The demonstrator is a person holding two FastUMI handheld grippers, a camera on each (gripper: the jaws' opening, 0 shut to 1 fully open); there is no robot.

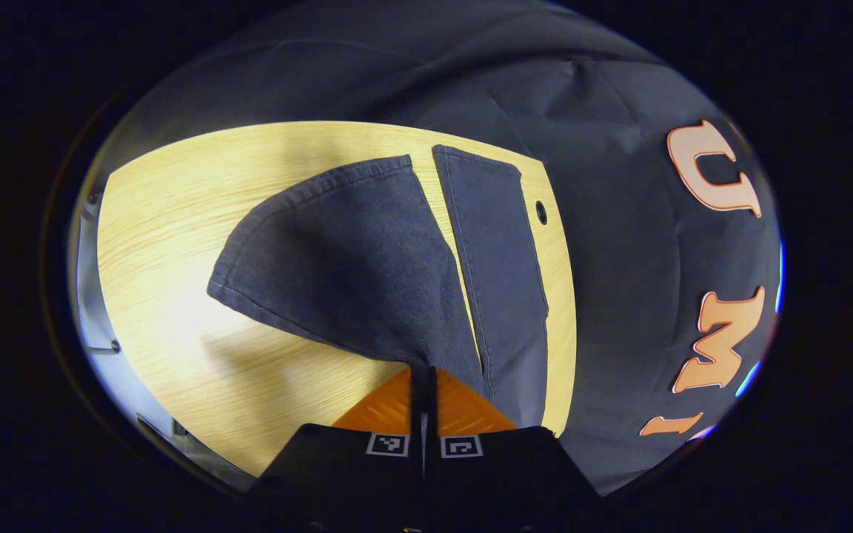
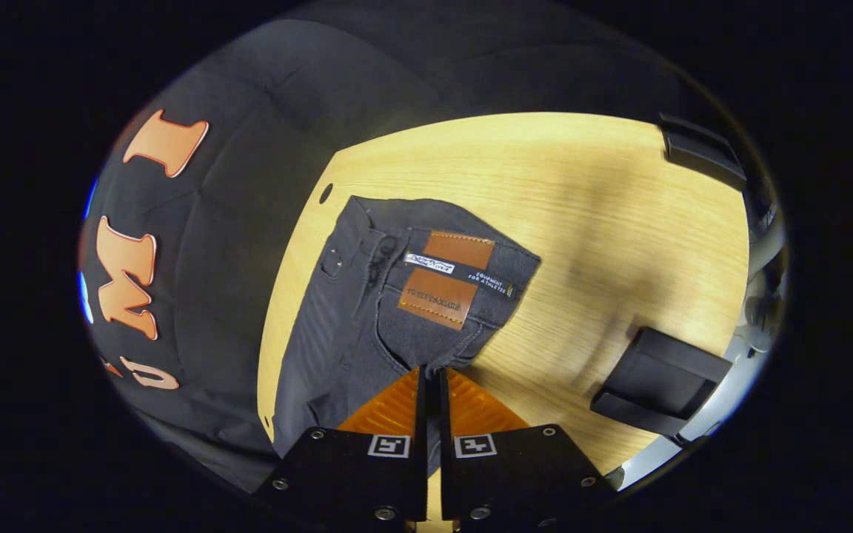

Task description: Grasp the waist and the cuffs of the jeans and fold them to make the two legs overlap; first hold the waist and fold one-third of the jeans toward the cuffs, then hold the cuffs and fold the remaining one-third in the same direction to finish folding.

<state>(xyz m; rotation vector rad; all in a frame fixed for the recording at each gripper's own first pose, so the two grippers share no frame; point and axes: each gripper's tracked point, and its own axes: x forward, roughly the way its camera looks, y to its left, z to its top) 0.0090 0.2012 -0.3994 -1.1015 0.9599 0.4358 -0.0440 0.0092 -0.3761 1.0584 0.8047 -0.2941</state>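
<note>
Left gripper pinched on the cuff end of the jeans, fingers pressed nearly together with dark denim fanning up and away from the tips. Near leg lifted and bellied toward the far side; second leg lying flat just beside it, close to the table edge and the booth wall. Right gripper likewise clamped on cloth at the waist, leather patch just ahead of the tips. Long axis of the jeans running between the two grippers, so each at one end (cuffs left, waist right). Judged step: bringing one leg over the other. Probably only one layer held in each pinch, though hard to tell at the tips. Little margin on the wall side; broad bare wood opposite, apart from a black block near the right-hand corner.
</note>
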